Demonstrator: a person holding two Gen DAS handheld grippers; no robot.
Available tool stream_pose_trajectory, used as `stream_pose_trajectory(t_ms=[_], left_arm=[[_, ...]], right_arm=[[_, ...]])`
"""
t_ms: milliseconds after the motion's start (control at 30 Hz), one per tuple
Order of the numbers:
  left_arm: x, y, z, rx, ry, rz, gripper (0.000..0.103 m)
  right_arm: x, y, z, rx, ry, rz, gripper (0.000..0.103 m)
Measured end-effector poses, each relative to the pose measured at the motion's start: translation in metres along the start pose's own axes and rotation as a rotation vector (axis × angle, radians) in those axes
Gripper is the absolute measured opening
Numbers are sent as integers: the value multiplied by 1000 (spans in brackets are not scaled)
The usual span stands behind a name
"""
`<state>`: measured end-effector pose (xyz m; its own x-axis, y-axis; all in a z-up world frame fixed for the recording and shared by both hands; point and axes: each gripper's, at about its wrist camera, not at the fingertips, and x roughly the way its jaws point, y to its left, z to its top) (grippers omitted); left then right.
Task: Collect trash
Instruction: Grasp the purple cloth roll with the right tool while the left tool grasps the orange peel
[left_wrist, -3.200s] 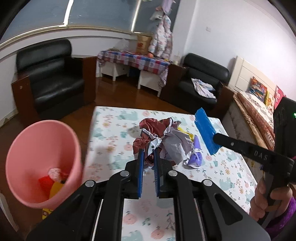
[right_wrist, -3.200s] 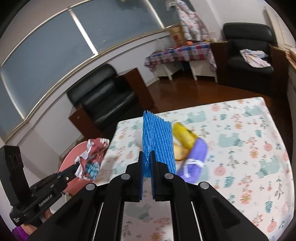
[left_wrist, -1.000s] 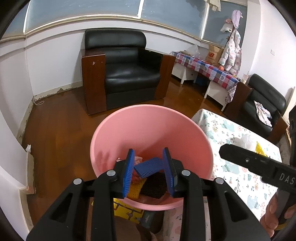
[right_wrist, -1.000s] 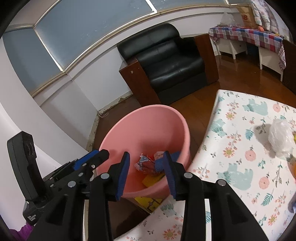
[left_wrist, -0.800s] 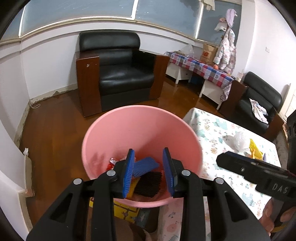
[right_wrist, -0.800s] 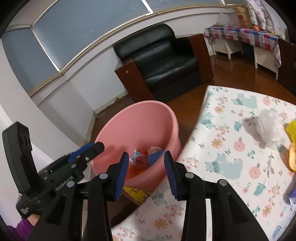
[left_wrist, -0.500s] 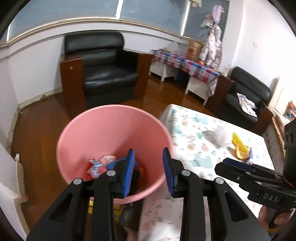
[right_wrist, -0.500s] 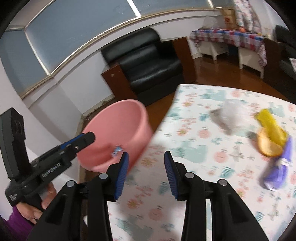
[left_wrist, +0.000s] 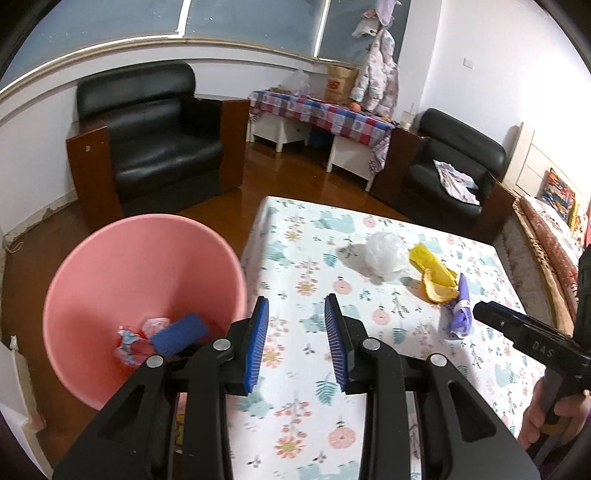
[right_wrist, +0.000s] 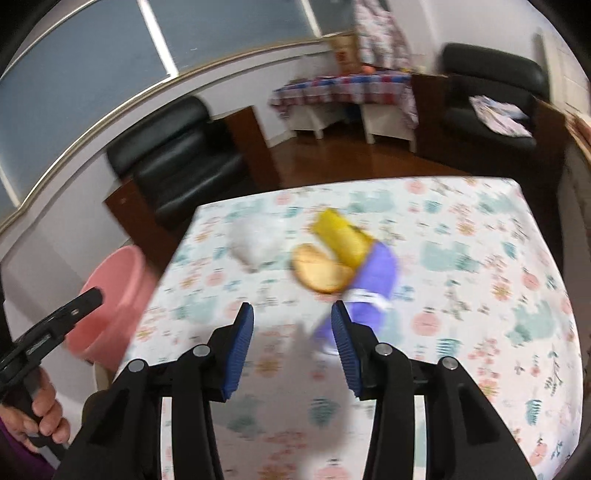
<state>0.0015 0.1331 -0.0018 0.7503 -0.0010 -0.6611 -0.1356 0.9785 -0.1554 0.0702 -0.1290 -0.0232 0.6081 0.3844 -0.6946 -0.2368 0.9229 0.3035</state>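
A pink bin stands on the floor left of the floral table; it holds a blue foam net and crumpled wrappers. On the table lie a clear plastic ball, a yellow wrapper, an orange peel and a purple wrapper. My left gripper is open and empty over the table's left edge. My right gripper is open and empty, just short of the purple wrapper and the peel. The right wrist view is blurred.
A black armchair stands behind the bin on the wooden floor. A second armchair and a checked side table stand beyond the table. A bed edge runs along the right.
Both grippers have swung from over the bin to the table, still open. The blue foam net and the red wrapper, held 3.2 s ago, lie in the bin.
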Motion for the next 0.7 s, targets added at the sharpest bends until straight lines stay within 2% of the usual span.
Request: stream_pose_trajectory(t_ms=[133, 333, 500, 700], left_arm=[[10, -9, 1, 20, 19, -13, 31], [26, -19, 5, 51, 45, -26, 31], [39, -36, 11, 69, 66, -91, 31], [54, -67, 16, 130, 75, -156, 31]], right_arm=[[11, -22, 2, 63, 20, -24, 45], [35, -27, 5, 92, 52, -70, 51], [51, -27, 3, 91, 67, -94, 51], [54, -36, -2, 93, 57, -98, 39]])
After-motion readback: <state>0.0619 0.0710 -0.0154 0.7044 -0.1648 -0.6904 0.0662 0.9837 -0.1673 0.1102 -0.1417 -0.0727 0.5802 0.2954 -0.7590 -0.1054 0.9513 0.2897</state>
